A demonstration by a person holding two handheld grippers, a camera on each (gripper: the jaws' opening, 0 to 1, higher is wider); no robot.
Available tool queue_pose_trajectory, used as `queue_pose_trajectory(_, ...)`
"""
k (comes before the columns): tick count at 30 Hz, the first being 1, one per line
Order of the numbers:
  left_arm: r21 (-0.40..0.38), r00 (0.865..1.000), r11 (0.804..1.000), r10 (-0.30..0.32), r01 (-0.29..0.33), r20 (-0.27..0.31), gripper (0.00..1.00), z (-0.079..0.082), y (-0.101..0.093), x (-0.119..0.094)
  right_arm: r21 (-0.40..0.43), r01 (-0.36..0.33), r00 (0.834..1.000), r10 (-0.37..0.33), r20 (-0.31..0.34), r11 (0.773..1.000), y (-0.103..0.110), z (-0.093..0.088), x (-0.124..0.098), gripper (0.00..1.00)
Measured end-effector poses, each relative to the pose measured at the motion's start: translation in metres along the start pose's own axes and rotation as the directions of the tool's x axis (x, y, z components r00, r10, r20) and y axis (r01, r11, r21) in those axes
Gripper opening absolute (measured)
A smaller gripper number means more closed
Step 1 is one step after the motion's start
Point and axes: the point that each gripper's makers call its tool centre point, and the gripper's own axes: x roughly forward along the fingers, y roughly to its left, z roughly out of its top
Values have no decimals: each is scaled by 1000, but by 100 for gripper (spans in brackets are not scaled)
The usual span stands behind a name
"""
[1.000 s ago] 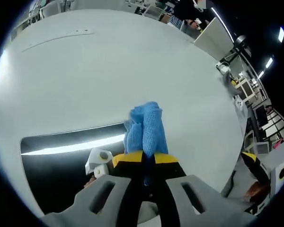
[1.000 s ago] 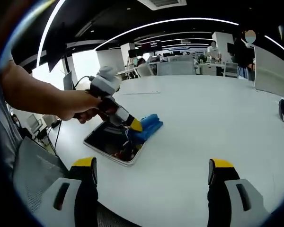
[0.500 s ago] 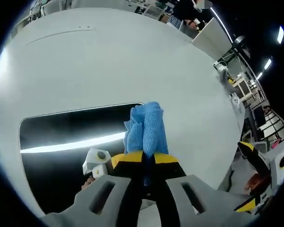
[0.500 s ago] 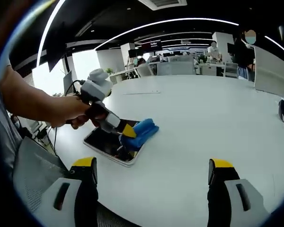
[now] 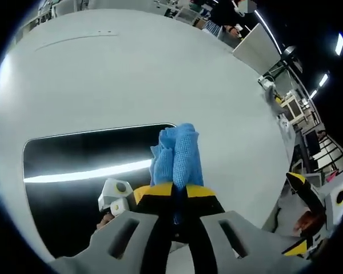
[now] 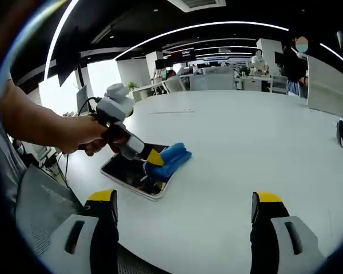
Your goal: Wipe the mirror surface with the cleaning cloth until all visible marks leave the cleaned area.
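Observation:
In the left gripper view my left gripper (image 5: 177, 191) is shut on a folded blue cleaning cloth (image 5: 176, 154). The cloth presses on the right end of a dark rectangular mirror (image 5: 68, 154) that lies flat on the white table and reflects a bright ceiling light. The right gripper view shows the same mirror (image 6: 128, 171) from the side, with the blue cloth (image 6: 167, 160) on its far edge, held by the left gripper (image 6: 151, 158) in a person's hand (image 6: 97, 137). My right gripper (image 6: 180, 208) hangs open above the table, well short of the mirror.
The large white table (image 6: 246, 148) stretches away on all sides of the mirror. A chair back (image 6: 43, 211) sits at the lower left. Desks, monitors and a standing person (image 6: 294, 60) fill the office behind. The right gripper's yellow-tipped jaw (image 5: 302, 191) enters the left gripper view at right.
Over the last second the cloth slid from beyond the mirror's edge onto its surface, as the hand drew back left. In the last half second little moved. The right gripper stayed still.

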Motion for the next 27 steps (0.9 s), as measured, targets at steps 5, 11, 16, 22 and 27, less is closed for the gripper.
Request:
queue_pose_trajectory(5, -25, 1000, 1000, 0, 0, -2, 3, -1, 5, -2, 3, 0, 1000, 0, 4, 1000, -2, 0, 0, 97)
queue_pose_trajectory(11, -39, 1000, 999, 2, -2, 1, 3, -1, 9, -5, 2, 1, 1000, -1, 5, 1000, -1, 0, 0, 96)
queue_pose_trajectory(16, -30, 1000, 999, 16, -16, 2, 3, -1, 17, -9, 1, 1, 1000, -1, 4, 1000, -2, 0, 0, 96)
queue_pose_trajectory(22, -38, 1000, 999, 17, -17, 1, 3, -1, 25, -14, 2, 1, 1000, -1, 3, 1000, -2, 0, 0, 96)
queue_pose_trajectory(27, -42, 1000, 999, 17, -17, 1, 3, -1, 33, -19, 1, 2, 1000, -2, 2, 1000, -2, -1, 0, 96)
